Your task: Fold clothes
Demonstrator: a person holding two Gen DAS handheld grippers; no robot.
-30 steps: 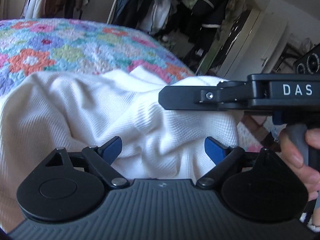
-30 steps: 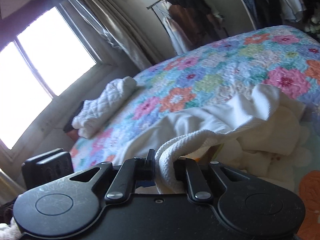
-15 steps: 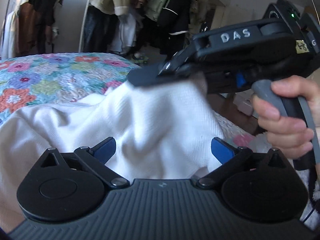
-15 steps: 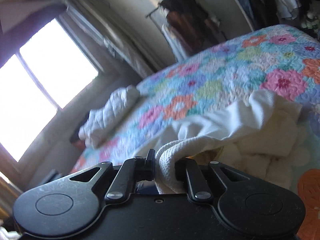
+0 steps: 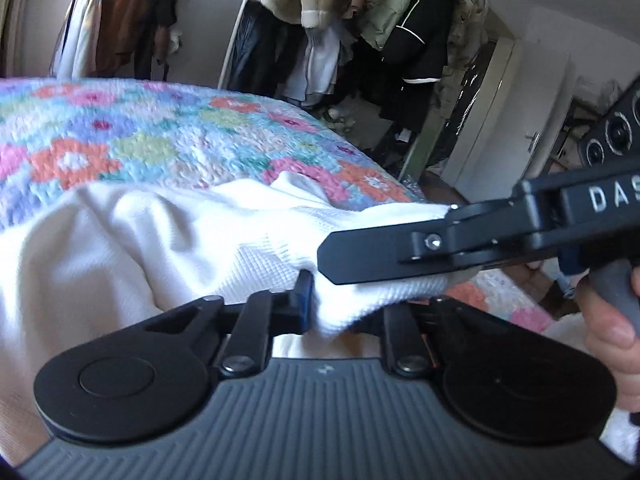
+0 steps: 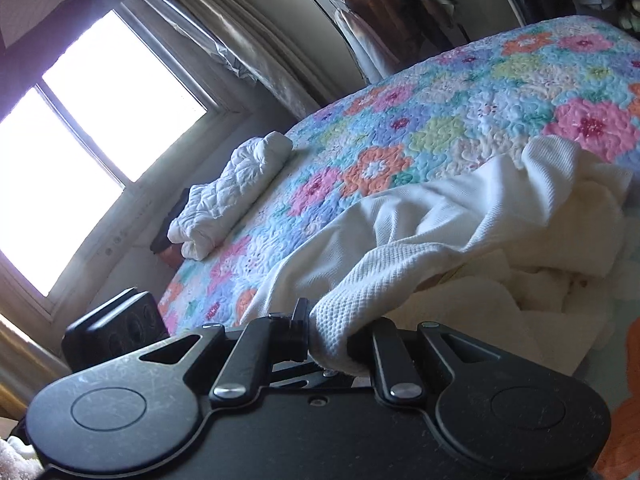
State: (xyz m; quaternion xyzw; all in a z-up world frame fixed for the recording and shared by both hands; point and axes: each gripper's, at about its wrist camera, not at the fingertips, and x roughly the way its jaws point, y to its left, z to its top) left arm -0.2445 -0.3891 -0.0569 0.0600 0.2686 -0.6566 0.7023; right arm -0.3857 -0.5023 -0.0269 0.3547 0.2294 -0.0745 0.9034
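A white waffle-knit garment (image 5: pixel 168 240) lies rumpled on the flowered quilt (image 5: pixel 120 136) of a bed. My left gripper (image 5: pixel 340 312) is shut on a bunched edge of this garment. Just above it, the right gripper's black body (image 5: pixel 440 248) crosses the left wrist view from the right, held by a hand (image 5: pixel 612 320). In the right wrist view the right gripper (image 6: pixel 330 344) is shut on another bunched edge of the same garment (image 6: pixel 440 220), which trails away over the quilt (image 6: pixel 440 120). The two grips sit close together.
A rolled white quilted blanket (image 6: pixel 232 192) lies at the bed's far end near a bright window (image 6: pixel 80 140). Racks of hanging clothes (image 5: pixel 320 20) stand beyond the bed. More pale cloth (image 6: pixel 540 280) is heaped at the right. A white door (image 5: pixel 520 112) is at the right.
My left gripper was open with cloth in front of it and has closed on the garment's edge. The right gripper came down from its raised position, still holding its edge.
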